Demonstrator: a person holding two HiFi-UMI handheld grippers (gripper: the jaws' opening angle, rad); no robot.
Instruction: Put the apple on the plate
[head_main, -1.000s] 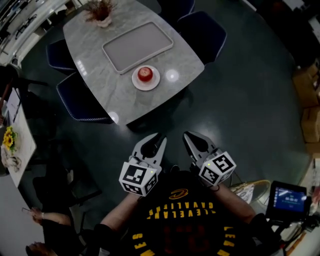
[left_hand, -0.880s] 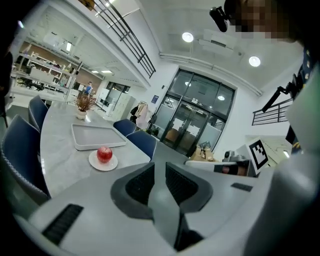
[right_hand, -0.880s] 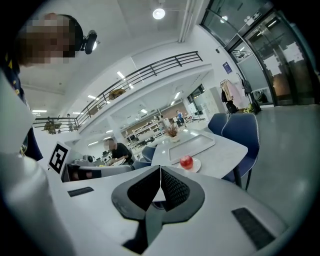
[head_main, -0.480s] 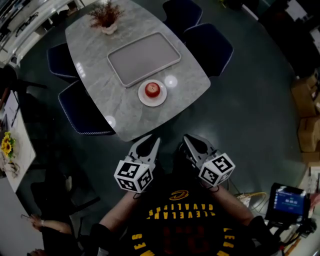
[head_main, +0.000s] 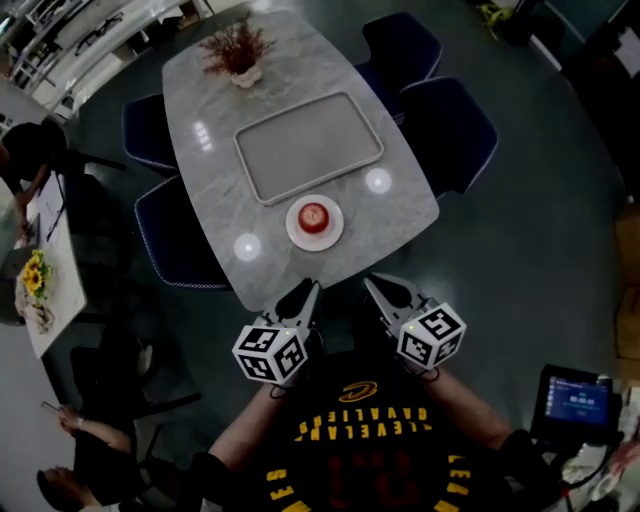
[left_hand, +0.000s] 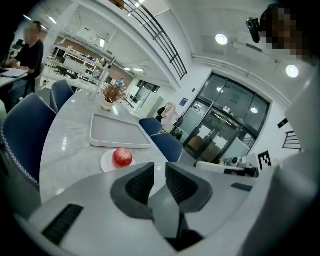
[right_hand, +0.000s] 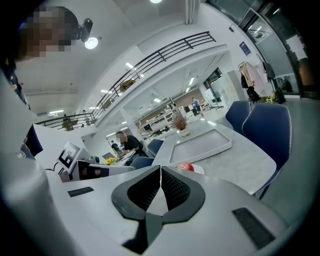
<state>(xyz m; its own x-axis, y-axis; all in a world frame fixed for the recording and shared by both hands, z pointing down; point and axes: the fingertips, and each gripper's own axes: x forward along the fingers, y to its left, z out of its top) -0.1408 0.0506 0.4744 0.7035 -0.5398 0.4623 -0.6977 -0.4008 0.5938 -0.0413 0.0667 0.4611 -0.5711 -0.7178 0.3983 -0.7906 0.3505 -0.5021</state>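
A red apple (head_main: 313, 216) sits on a small white plate (head_main: 333, 231) near the front edge of the grey marble table (head_main: 395, 215). Both grippers are held close to the person's body, just short of that edge, and hold nothing. My left gripper (head_main: 305, 291) has a narrow gap between its jaws; from its own view the apple (left_hand: 122, 157) and plate (left_hand: 106, 163) lie ahead to the left of the left gripper (left_hand: 160, 168). My right gripper (head_main: 372, 284) has its jaws touching at the tips. In the right gripper view the apple (right_hand: 186, 166) peeks over the right gripper (right_hand: 160, 169).
A grey rectangular tray (head_main: 308, 146) lies beyond the plate, and a potted dried plant (head_main: 238, 50) stands at the far end. Dark blue chairs (head_main: 178, 240) flank the table on both sides. A person (head_main: 30, 150) stands at another table on the left.
The table, plate and apple have come nearer to the grippers in the head view as the person walked up to it. Both grippers stayed in front of the body.
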